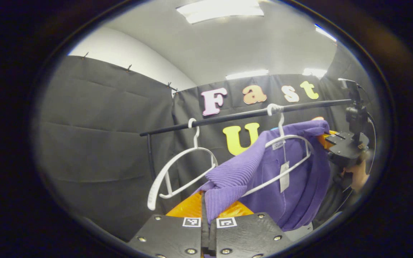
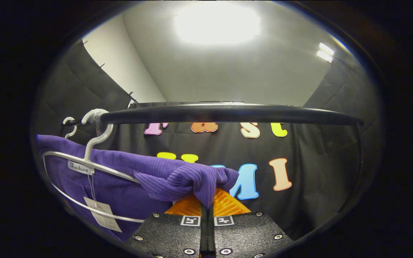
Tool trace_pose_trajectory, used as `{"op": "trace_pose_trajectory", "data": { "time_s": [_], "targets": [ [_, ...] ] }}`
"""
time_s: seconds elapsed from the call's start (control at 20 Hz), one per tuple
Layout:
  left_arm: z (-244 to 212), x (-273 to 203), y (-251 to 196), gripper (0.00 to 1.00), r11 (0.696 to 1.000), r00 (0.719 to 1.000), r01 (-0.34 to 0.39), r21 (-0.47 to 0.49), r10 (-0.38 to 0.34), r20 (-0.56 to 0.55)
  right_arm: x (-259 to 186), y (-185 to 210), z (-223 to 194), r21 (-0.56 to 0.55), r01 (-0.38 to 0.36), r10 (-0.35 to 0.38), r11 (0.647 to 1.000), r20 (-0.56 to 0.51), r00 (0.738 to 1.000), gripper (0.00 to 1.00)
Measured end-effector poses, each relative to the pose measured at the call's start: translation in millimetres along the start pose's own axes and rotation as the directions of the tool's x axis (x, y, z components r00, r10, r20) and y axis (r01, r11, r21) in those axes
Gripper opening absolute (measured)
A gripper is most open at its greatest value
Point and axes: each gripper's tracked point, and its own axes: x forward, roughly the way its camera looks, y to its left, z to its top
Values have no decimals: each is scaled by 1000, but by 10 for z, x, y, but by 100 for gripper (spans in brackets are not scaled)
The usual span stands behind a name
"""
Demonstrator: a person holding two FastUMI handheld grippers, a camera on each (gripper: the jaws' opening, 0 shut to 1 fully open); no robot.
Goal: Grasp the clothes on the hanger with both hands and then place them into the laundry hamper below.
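Note:
A purple ribbed sweater (image 1: 292, 179) hangs partly off a white hanger (image 1: 289, 143) on the black rail (image 1: 228, 117). My left gripper (image 1: 206, 206) is shut on one shoulder of the sweater, pulling the knit down off the hanger. In the right gripper view the sweater (image 2: 149, 172) stretches from its white hanger (image 2: 91, 157) toward my right gripper (image 2: 206, 202), which is shut on a bunched fold of it just below the rail (image 2: 228, 114). A paper tag (image 2: 102, 218) dangles from the collar. The right gripper (image 1: 346, 147) and the hand holding it (image 1: 359, 175) sit at the sweater's far shoulder.
A second, bare white hanger (image 1: 177, 172) hangs on the rail to the left of the sweater. The rail's upright post (image 1: 150, 154) stands at its left end. Black cloth walls close in behind and to both sides.

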Motion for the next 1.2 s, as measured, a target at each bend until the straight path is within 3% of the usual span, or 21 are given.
{"op": "trace_pose_trajectory", "data": {
  "time_s": [0.4, 0.7, 0.8, 0.85, 0.9, 1.0, 1.2],
  "targets": [
    [231, 273, 462, 0, 998, 998, -55, 1, 55, 41, 147, -200, -149, 10, 17, -17, 1000, -22, 1000, 0],
    [56, 628, 521, 5, 999, 1000, -22, 31, 22, 17, 179, -202, -316, 0, 15, -15, 1000, -51, 999, 0],
    [-50, 747, 506, 0, 1000, 1000, -4, 23, 4, -4, 221, -193, -413, 11, 18, -17, 1000, -76, 997, 0],
    [-88, 780, 494, 5, 1000, 1000, 3, 26, -3, -9, 241, -191, -464, 11, 22, -21, 1000, -88, 996, 0],
    [-127, 797, 487, 0, 1000, 1000, 9, 27, -8, -13, 244, -185, -507, 11, 23, -22, 1000, -97, 995, 0],
    [-203, 827, 483, 5, 1000, 999, 24, 14, -24, -23, 231, -160, -607, 11, 24, -22, 1000, -122, 992, 0],
    [-352, 914, 460, 1, 999, 998, 38, -22, -39, -44, 267, -85, -887, 66, 34, -20, 997, -198, 980, 0]
  ]
}}
